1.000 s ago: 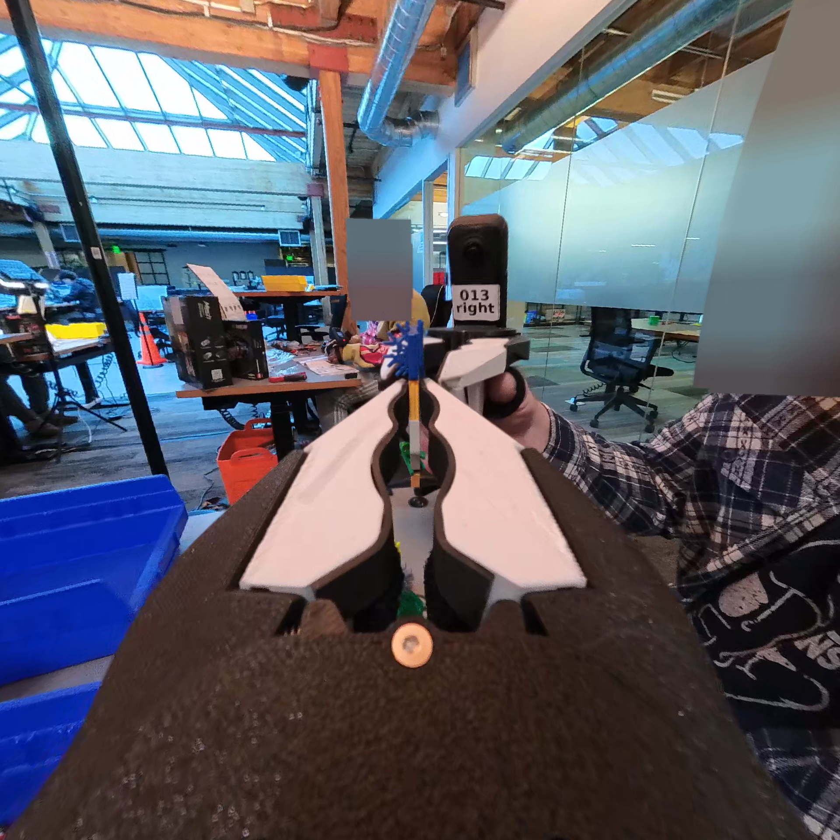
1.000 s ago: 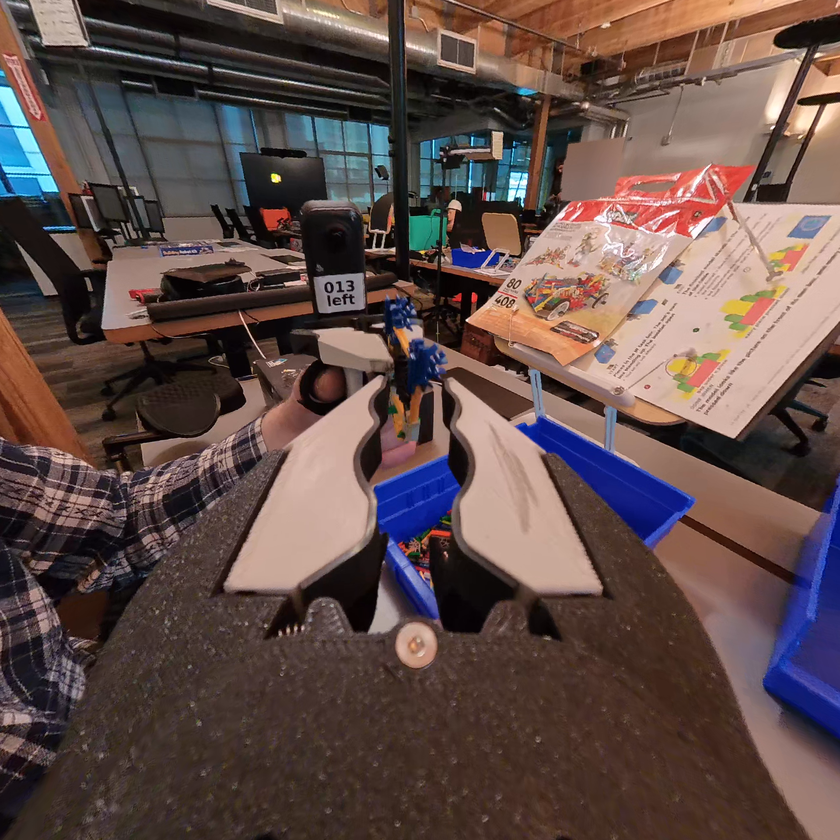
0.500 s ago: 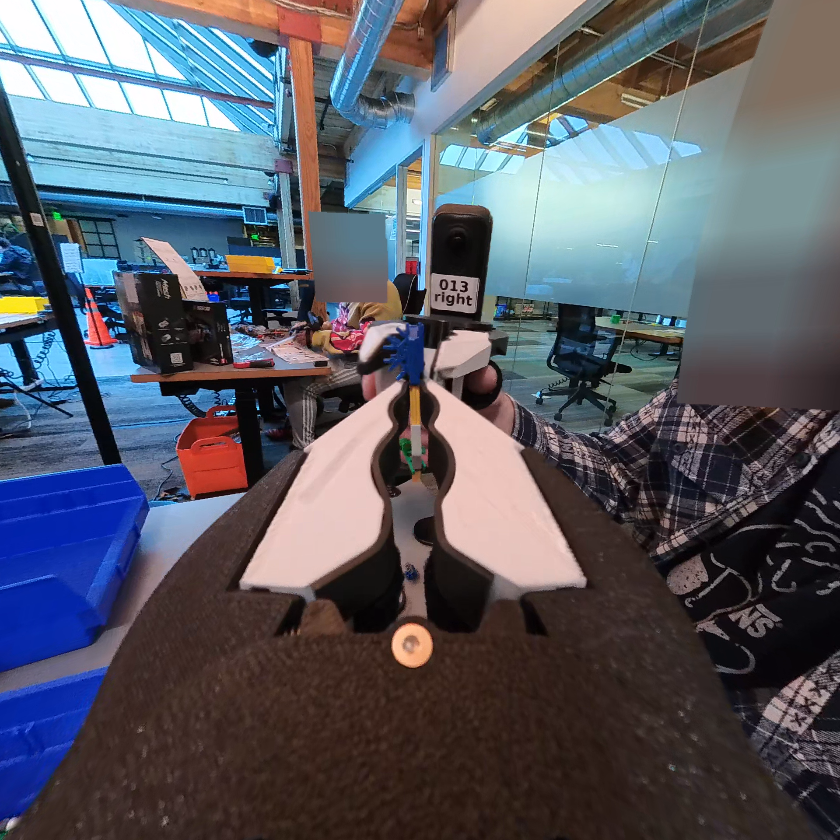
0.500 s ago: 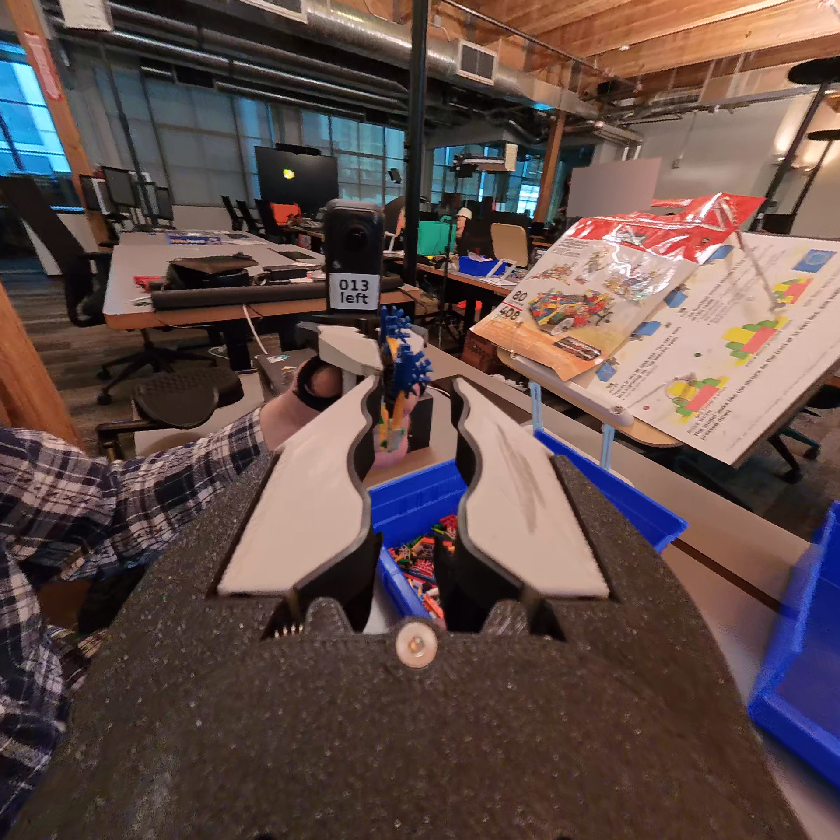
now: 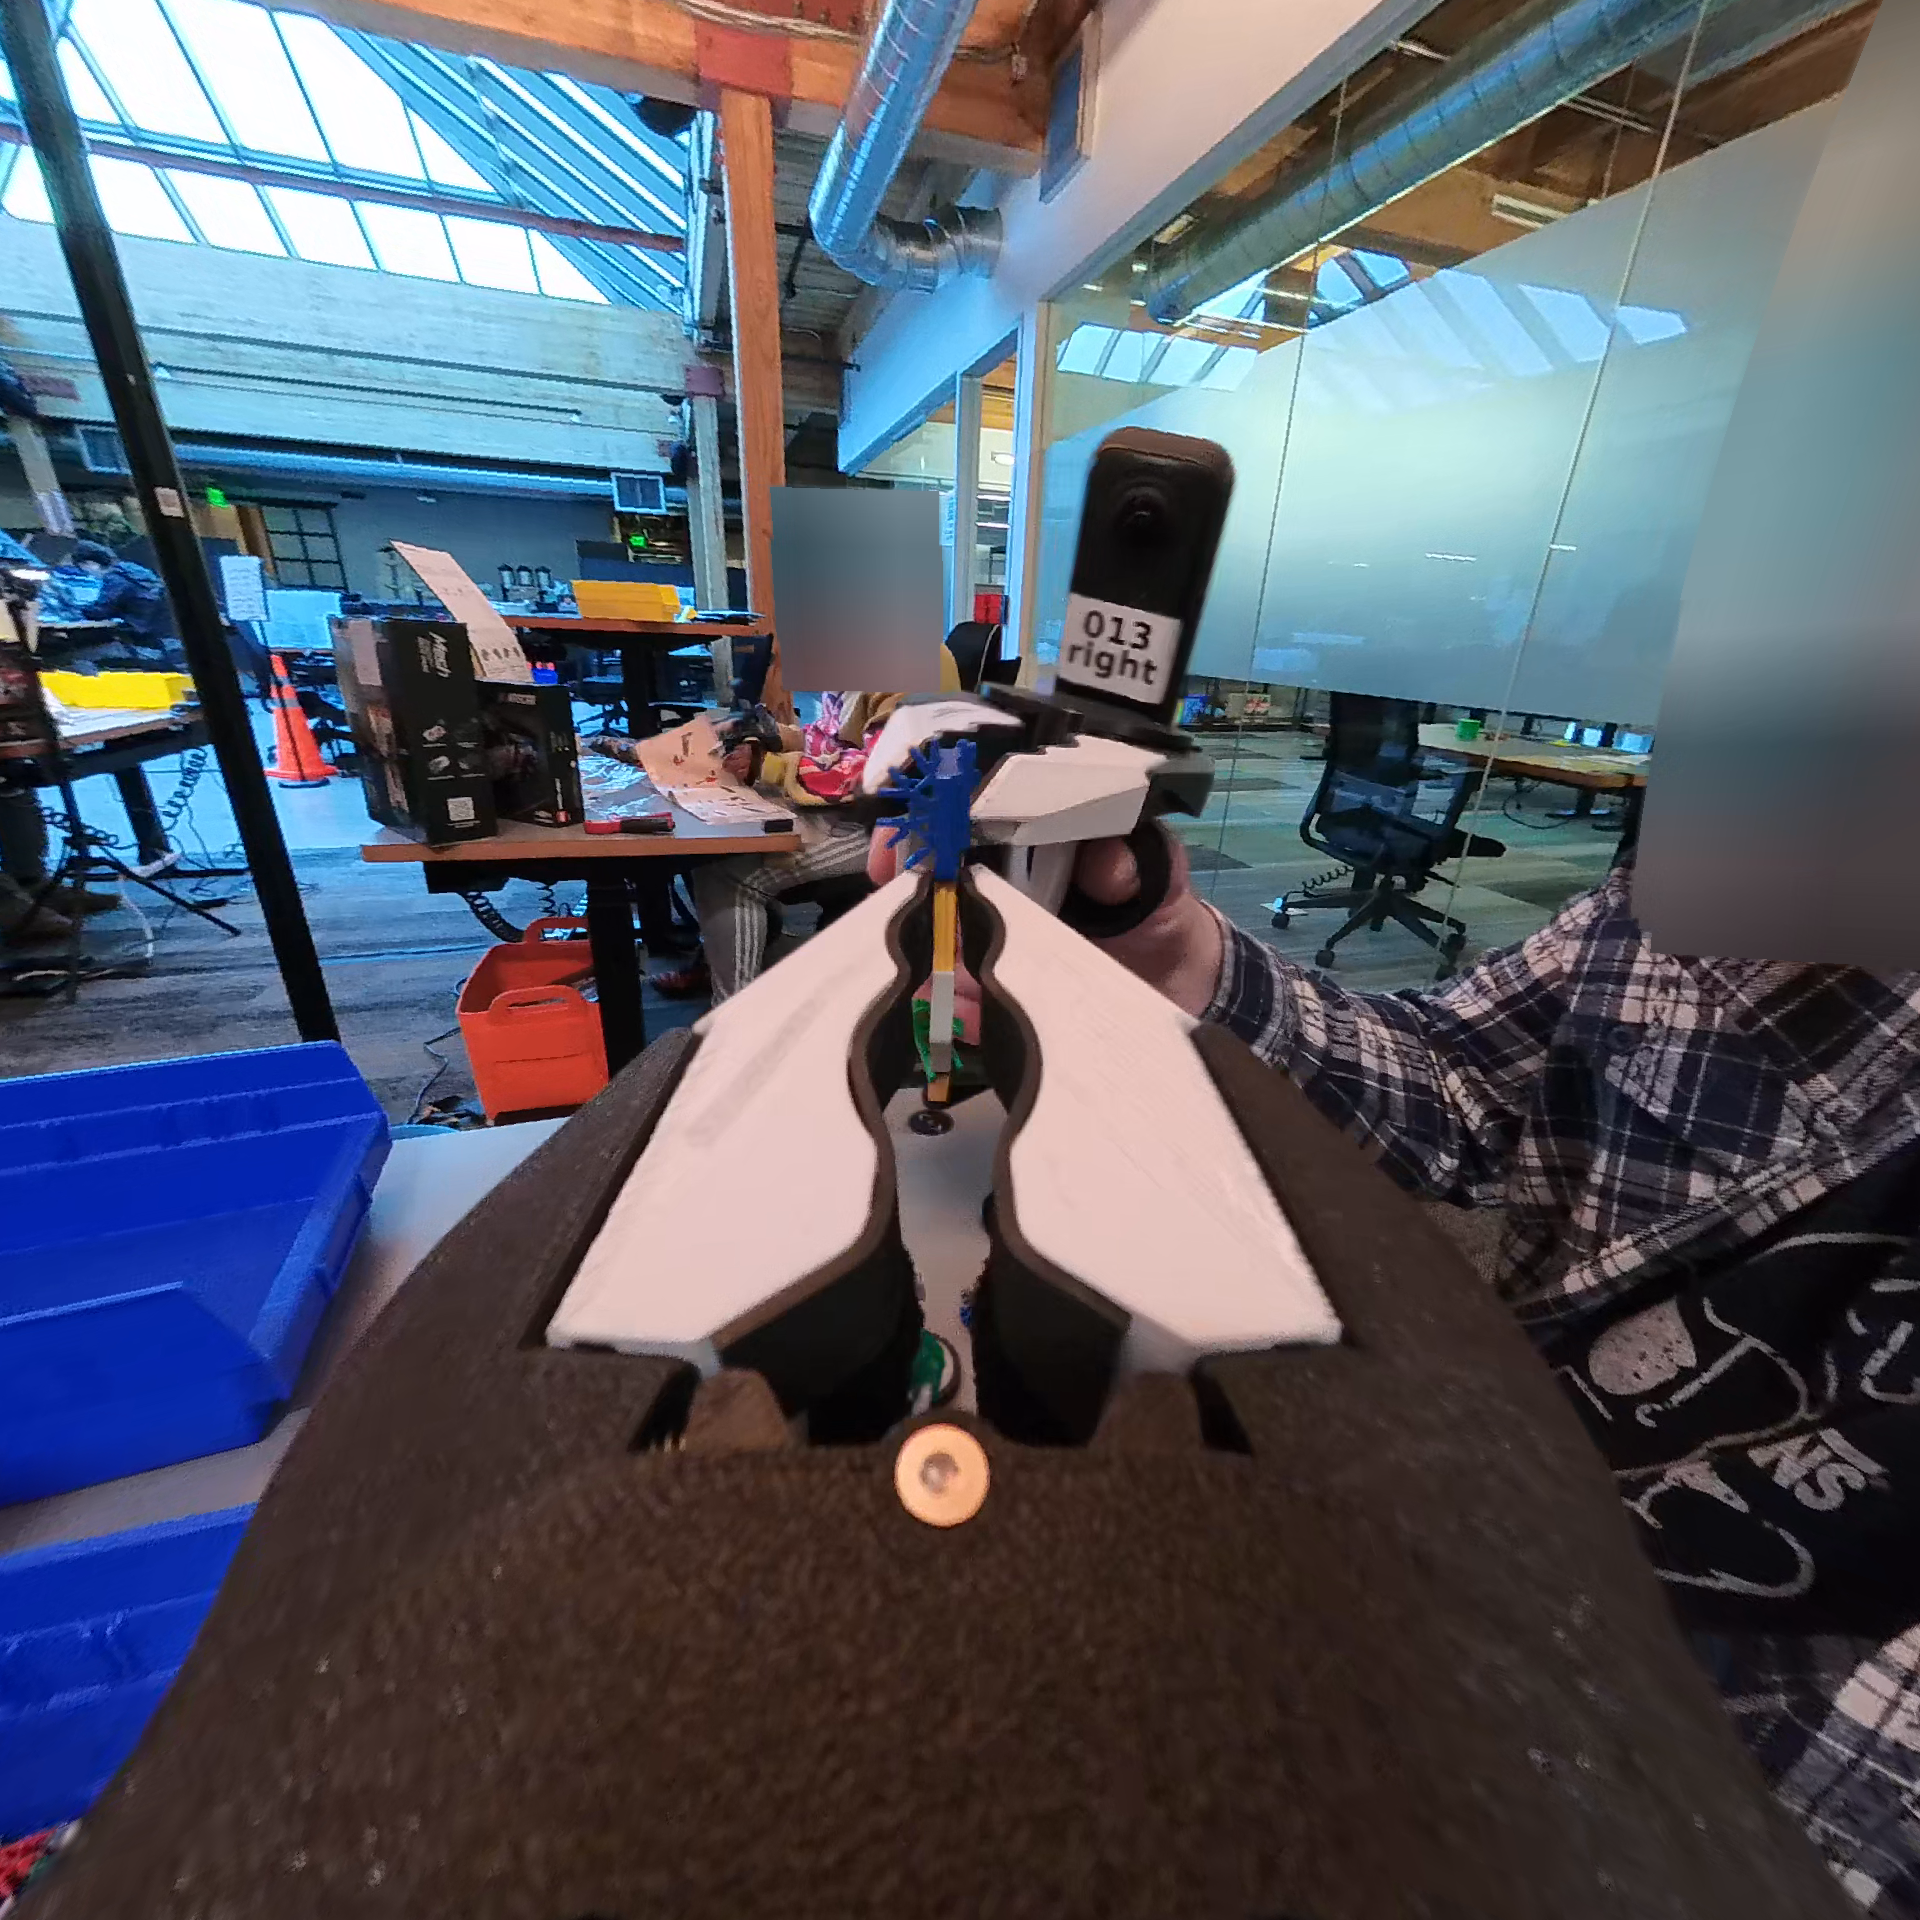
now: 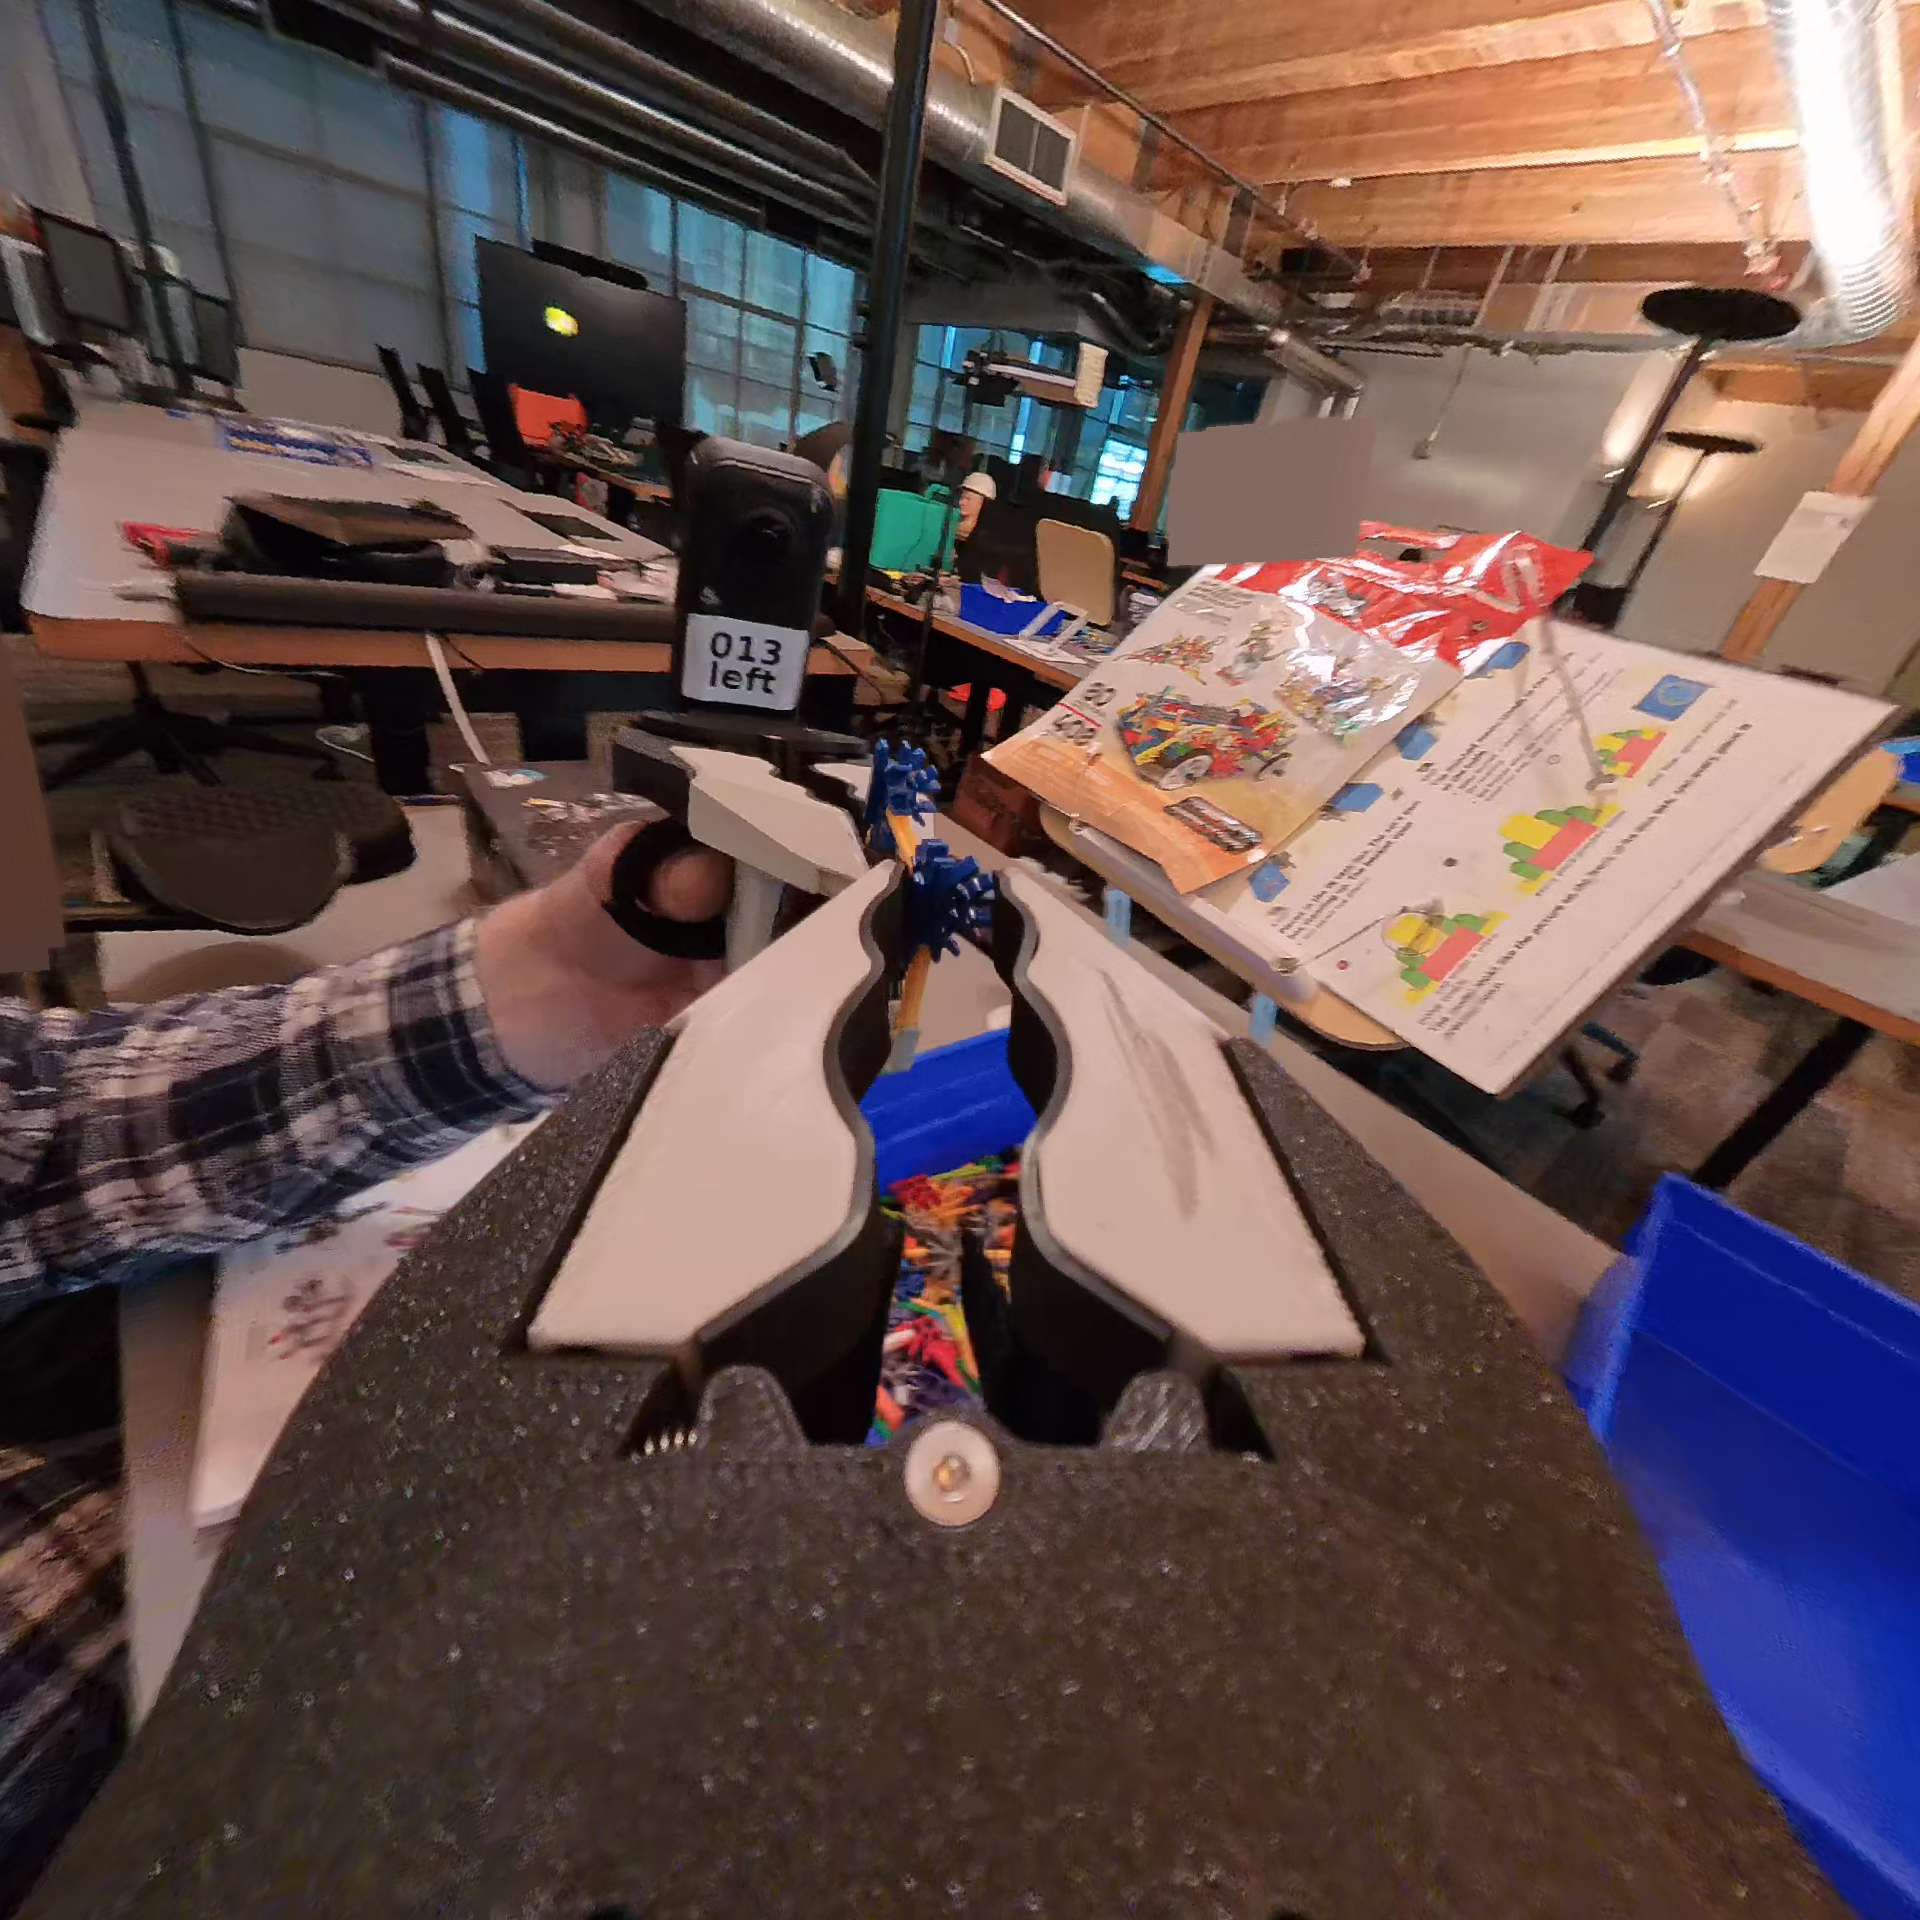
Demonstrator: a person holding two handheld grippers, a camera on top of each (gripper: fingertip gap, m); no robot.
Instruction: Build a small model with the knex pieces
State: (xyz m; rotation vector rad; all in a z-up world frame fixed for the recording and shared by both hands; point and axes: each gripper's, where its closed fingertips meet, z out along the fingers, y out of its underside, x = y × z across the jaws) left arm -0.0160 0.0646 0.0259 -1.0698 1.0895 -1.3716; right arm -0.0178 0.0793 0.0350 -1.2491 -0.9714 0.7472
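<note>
Workshop tables are filling a timber-roofed hall; over a white table (image 5: 436, 1174), the left gripper (image 5: 943, 896) is clamping a yellow rod assembly (image 5: 941, 935), while the right gripper (image 6: 943, 896) is standing parted around its blue connector (image 6: 943, 906).

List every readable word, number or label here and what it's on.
I won't quote writing; these bear it:
White sticker on the black camera, left wrist view: legible.
White sticker on the black camera, right wrist view: legible.
Printed sheet on the tilted board: mostly blurred.
Red-topped bag: large numbers legible, rest blurred.
Black boxes on the far table: too small.
</note>
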